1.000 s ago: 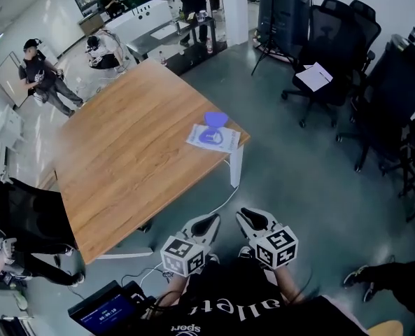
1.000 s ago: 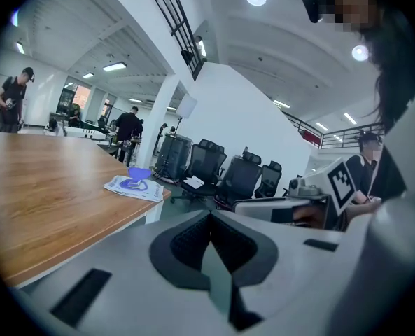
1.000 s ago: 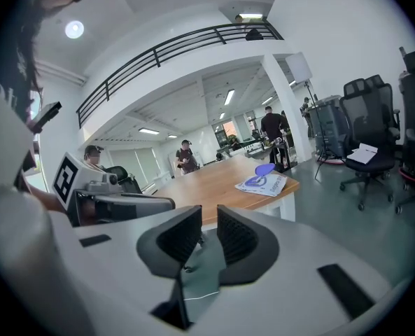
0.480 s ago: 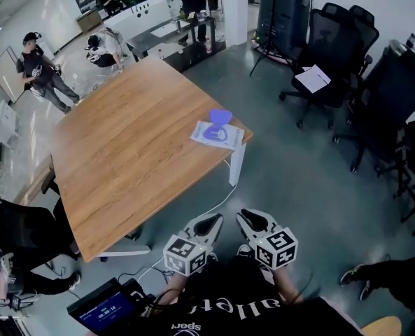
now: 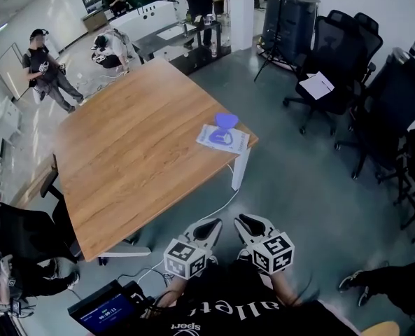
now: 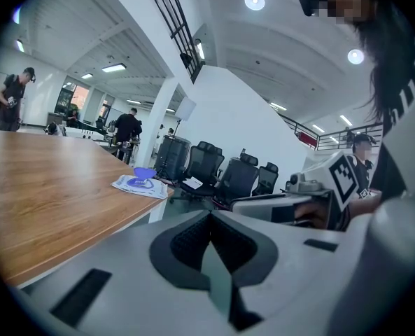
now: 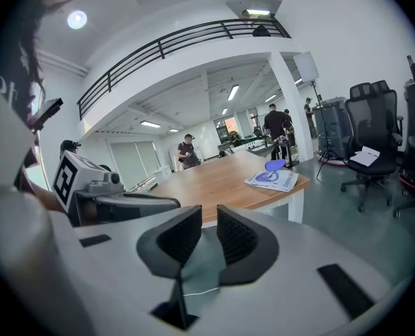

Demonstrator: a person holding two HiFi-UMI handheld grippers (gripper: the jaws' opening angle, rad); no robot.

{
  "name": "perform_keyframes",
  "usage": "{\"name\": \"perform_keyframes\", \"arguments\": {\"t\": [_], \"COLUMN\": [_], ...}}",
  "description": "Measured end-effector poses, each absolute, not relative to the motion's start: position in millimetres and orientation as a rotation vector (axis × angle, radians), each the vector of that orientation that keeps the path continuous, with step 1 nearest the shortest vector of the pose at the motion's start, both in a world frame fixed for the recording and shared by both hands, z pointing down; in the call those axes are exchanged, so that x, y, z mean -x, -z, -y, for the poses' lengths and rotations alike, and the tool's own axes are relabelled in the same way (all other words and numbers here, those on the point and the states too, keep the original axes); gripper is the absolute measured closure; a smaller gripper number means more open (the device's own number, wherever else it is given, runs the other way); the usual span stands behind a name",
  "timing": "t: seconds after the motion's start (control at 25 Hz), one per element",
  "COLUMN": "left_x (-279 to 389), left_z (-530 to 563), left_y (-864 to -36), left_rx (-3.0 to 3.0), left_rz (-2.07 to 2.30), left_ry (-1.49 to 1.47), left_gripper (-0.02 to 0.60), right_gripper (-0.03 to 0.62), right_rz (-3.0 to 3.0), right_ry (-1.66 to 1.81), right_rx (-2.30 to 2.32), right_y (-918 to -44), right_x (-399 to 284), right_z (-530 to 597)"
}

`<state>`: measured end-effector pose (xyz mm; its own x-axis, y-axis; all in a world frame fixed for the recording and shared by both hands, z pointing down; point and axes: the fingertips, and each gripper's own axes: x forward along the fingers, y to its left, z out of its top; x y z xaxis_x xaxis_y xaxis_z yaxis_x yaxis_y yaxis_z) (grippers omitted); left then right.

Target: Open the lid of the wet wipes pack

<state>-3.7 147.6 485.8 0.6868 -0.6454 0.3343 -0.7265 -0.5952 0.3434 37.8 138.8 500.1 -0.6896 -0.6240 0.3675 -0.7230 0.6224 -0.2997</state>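
Observation:
The wet wipes pack point(image 5: 221, 138) lies flat at the near right corner of the wooden table point(image 5: 123, 159), and its purple lid point(image 5: 226, 120) stands raised. It also shows as the pack point(image 6: 141, 184) in the left gripper view and the pack point(image 7: 271, 179) in the right gripper view. Both grippers are held low, close to the person's body and well short of the table. My left gripper point(image 5: 208, 225) point(image 6: 208, 217) has its tips touching and holds nothing. My right gripper point(image 5: 246, 221) point(image 7: 209, 215) shows a narrow gap between its jaws and holds nothing.
Black office chairs point(image 5: 336, 82) stand to the right on the grey floor. A cable point(image 5: 217, 203) runs from the white table leg point(image 5: 238, 169). A small screen point(image 5: 103, 308) is at the lower left. People point(image 5: 45, 65) stand beyond the table's far side.
The head view has shifted a little, so the table and pack sit slightly further right and lower. Both grippers stay near the body, unchanged. The pack's lid is raised throughout.

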Motion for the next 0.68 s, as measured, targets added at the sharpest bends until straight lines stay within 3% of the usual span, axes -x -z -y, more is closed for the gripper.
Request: {"name": "perform_keyframes", "arguments": {"t": [0.68], "left_x": [-4], "left_z": [-152], "left_y": [-489], "left_rx": [-2.455], "left_rz": [1.033], "left_ry": [-0.259], "left_gripper": [0.581], "right_gripper": [0.520], "right_rz": [2.596], "right_ry": [-0.575], "right_rx": [-1.078], "right_y": [-499], "right_x": [-38], "right_z": [-148]}}
